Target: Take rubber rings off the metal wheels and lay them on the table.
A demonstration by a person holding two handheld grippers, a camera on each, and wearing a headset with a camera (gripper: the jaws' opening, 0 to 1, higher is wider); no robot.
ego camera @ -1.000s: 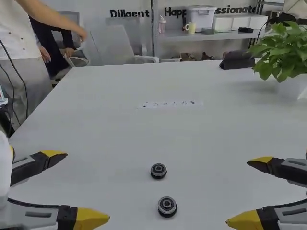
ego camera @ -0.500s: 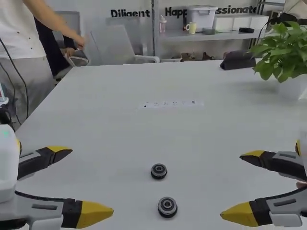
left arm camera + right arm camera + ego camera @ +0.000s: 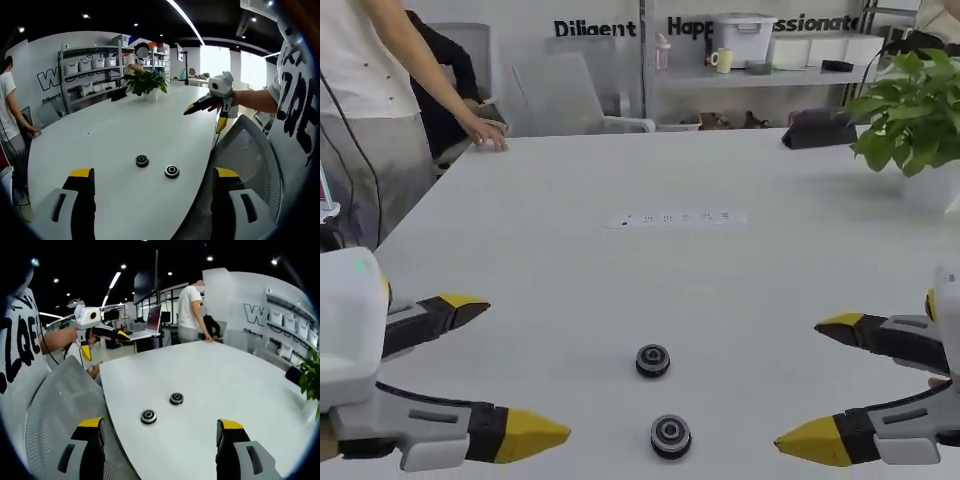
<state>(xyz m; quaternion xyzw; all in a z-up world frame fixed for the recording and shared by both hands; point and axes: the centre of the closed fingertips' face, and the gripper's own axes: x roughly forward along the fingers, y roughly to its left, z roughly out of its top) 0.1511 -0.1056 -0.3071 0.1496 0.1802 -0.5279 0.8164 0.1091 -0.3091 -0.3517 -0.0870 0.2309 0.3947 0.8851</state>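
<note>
In the head view, two wheels lie on the gray table (image 3: 620, 270), low in the middle of the frame. The far wheel (image 3: 653, 361) sits above the near wheel (image 3: 671, 437), near each other but apart. Each is dark around the outside and shiny inside. One plant (image 3: 910, 110) stands at the upper right. One power strip (image 3: 675, 217) lies in the middle. One person (image 3: 380, 90) stands at the upper left with a hand on the table. The wall (image 3: 520, 25) reads "Diligent", then "Happ" and "ssionate". The left gripper (image 3: 510, 370) is at the lower left and the right gripper (image 3: 812, 383) at the lower right. Both have their jaws spread wide, hold nothing and touch nothing.

In the left gripper view, the left gripper (image 3: 153, 174) rises from the bottom, jaws wide apart. The far wheel (image 3: 142, 161) and near wheel (image 3: 171, 171) lie above and between the yellow tips. The right gripper (image 3: 204, 120) hangs at the upper right, also spread wide. A big "W" shows on the left wall.

In the right gripper view, the right gripper (image 3: 161, 423) is spread wide too. The near wheel (image 3: 148, 416) and far wheel (image 3: 176, 399) lie just above the tips. The left gripper (image 3: 106, 346) is at the upper left. A "W" shows at the upper right.
</note>
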